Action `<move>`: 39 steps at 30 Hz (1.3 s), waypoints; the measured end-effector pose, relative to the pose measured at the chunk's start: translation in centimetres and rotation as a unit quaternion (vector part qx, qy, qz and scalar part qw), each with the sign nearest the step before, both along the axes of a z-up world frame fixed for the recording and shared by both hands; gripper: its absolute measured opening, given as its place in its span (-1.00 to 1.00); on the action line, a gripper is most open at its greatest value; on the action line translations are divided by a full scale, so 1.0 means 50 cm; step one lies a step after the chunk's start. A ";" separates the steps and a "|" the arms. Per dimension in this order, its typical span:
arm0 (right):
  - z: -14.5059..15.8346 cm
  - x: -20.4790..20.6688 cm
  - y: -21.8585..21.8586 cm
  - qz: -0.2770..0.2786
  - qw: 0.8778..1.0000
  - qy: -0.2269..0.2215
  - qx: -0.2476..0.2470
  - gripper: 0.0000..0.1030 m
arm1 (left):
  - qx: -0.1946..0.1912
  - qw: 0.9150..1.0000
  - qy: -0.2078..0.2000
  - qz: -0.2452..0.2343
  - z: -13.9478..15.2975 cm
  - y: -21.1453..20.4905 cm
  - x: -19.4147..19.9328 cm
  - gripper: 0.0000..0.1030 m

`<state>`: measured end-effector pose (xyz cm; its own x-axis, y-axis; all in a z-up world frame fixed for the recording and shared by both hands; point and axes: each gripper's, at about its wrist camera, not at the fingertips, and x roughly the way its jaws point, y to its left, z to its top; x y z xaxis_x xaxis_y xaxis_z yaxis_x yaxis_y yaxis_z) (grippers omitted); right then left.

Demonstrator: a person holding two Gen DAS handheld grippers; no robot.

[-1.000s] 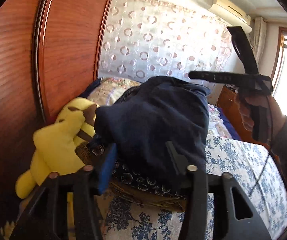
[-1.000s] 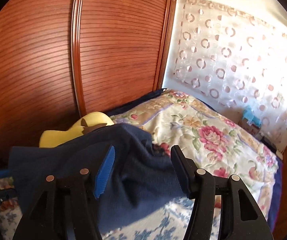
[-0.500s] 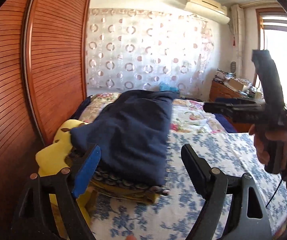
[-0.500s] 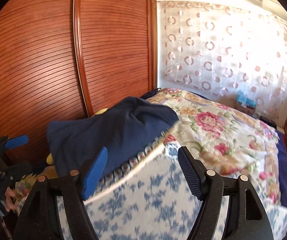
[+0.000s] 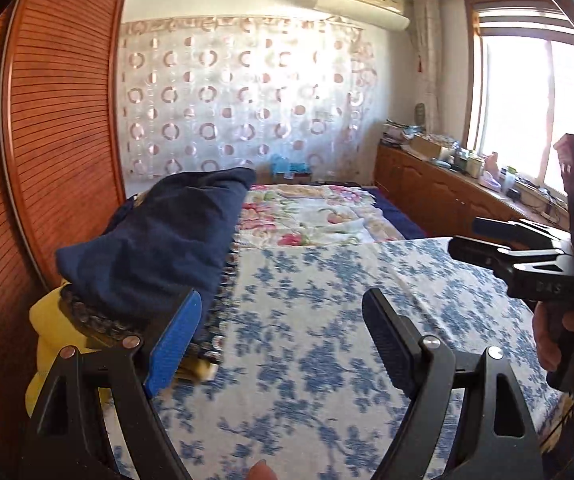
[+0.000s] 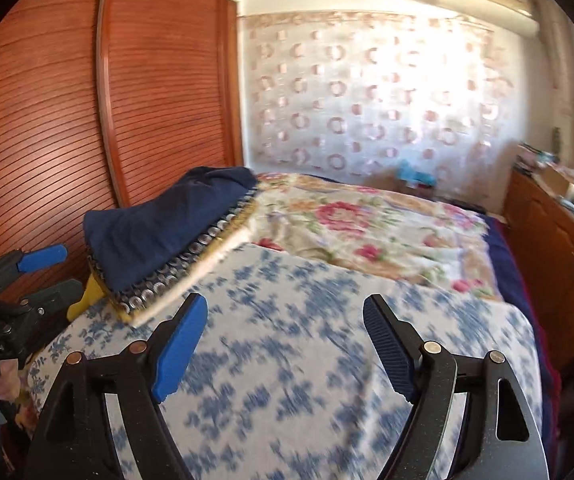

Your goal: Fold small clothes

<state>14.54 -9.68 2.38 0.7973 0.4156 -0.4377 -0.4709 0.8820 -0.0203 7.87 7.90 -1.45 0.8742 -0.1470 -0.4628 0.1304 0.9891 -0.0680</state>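
Note:
A folded navy garment [image 5: 167,240] lies on top of a stack of folded clothes at the bed's left side, over a patterned piece with circles [image 6: 191,256]. It also shows in the right wrist view [image 6: 167,224]. My left gripper [image 5: 283,332] is open and empty, above the blue-flowered bedspread [image 5: 327,312], just right of the stack. My right gripper [image 6: 287,344] is open and empty over the same bedspread [image 6: 307,380]. The right gripper also shows at the right edge of the left wrist view [image 5: 487,236].
A yellow plush toy [image 5: 51,328] sits under and beside the stack, against the wooden wardrobe doors [image 5: 47,140]. A floral quilt [image 6: 367,228] covers the far bed. A wooden cabinet [image 5: 447,196] with clutter runs under the window at right.
Both grippers have let go of the navy garment and pulled back from the stack. The garment now rests folded on top of it.

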 end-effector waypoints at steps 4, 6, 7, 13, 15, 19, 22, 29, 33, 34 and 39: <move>0.012 -0.073 -0.044 -0.033 0.999 -0.006 0.019 0.59 | -0.006 1.000 0.001 -0.010 0.010 -0.031 -0.017 0.62; 0.023 -0.108 -0.061 -0.048 0.998 -0.013 0.024 0.59 | -0.009 1.000 0.006 -0.010 0.015 -0.040 -0.018 0.62; 0.028 -0.126 -0.068 -0.056 0.998 -0.018 0.025 0.59 | -0.009 1.000 0.006 -0.009 0.018 -0.046 -0.019 0.62; 0.053 -0.202 -0.087 -0.085 0.995 -0.037 0.036 0.59 | -0.006 1.000 -0.004 -0.005 0.050 -0.068 -0.034 0.62; 0.060 -0.224 -0.085 -0.095 0.994 -0.043 0.039 0.59 | -0.001 1.000 -0.013 -0.001 0.063 -0.074 -0.042 0.62; 0.054 -0.258 -0.087 -0.108 0.992 -0.054 0.046 0.59 | 0.004 1.000 -0.025 0.006 0.091 -0.080 -0.056 0.62; 0.049 -0.274 -0.083 -0.117 0.990 -0.062 0.048 0.59 | 0.008 0.999 -0.030 0.010 0.102 -0.083 -0.063 0.62; 0.028 -0.284 -0.073 -0.120 0.990 -0.062 0.052 0.59 | 0.012 0.999 -0.038 0.007 0.115 -0.090 -0.069 0.62; 0.026 -0.286 -0.076 -0.119 0.990 -0.062 0.053 0.59 | 0.014 0.999 -0.041 0.007 0.112 -0.089 -0.072 0.62; 0.026 -0.284 -0.077 -0.118 0.990 -0.061 0.053 0.59 | 0.013 0.999 -0.041 0.008 0.112 -0.089 -0.072 0.62; 0.029 -0.277 -0.084 -0.120 0.989 -0.062 0.055 0.59 | 0.013 0.999 -0.040 0.007 0.111 -0.090 -0.073 0.62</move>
